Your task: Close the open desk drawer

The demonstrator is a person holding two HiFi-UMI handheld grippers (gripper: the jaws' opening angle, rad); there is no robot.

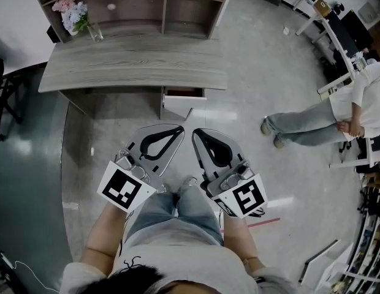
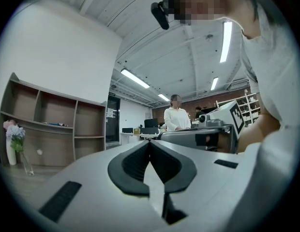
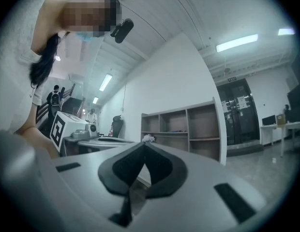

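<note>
The open drawer (image 1: 183, 101) juts out from under the right end of the grey wooden desk (image 1: 132, 62); its white front faces me and its brown inside shows. Both grippers hang side by side over the floor, short of the drawer and tilted up. My left gripper (image 1: 181, 128) (image 2: 150, 142) is shut, pads meeting at the tip, with nothing in it. My right gripper (image 1: 195, 131) (image 3: 143, 144) is likewise shut and empty. The drawer appears in neither gripper view.
An open shelf unit (image 1: 138, 2) (image 3: 184, 129) stands behind the desk. A vase of flowers (image 1: 78, 18) (image 2: 14, 134) is on the desk's far left. A person (image 1: 322, 124) walks on the floor to the right. A dark chair (image 1: 3, 97) stands at the left.
</note>
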